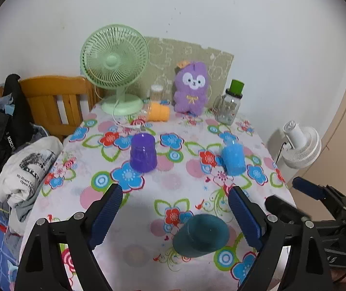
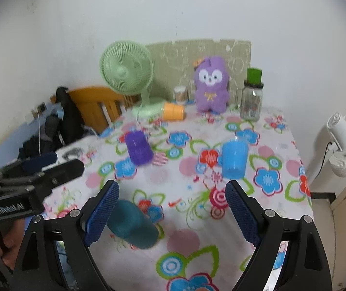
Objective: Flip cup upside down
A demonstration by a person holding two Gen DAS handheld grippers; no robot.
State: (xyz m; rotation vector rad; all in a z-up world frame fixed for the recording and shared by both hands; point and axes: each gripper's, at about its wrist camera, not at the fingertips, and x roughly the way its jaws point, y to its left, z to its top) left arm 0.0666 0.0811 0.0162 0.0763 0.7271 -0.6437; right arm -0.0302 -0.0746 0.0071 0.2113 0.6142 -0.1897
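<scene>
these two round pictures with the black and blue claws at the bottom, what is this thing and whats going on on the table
Those claws are two handheld grippers, one in each of a person's hands. Each carries a wide-angle camera looking along its own fingers, so you get one picture per gripper: the left gripper and the right gripper. Both are open and hold nothing. On the flowered tablecloth stand a purple cup and a teal cup, both upside down, and a blue cup with its mouth up. Further back are a green fan, a purple plush toy, an orange cup on its side and a glass jar.

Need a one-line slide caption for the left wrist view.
Open left claw above teal cup inverted on floral tablecloth.
</scene>
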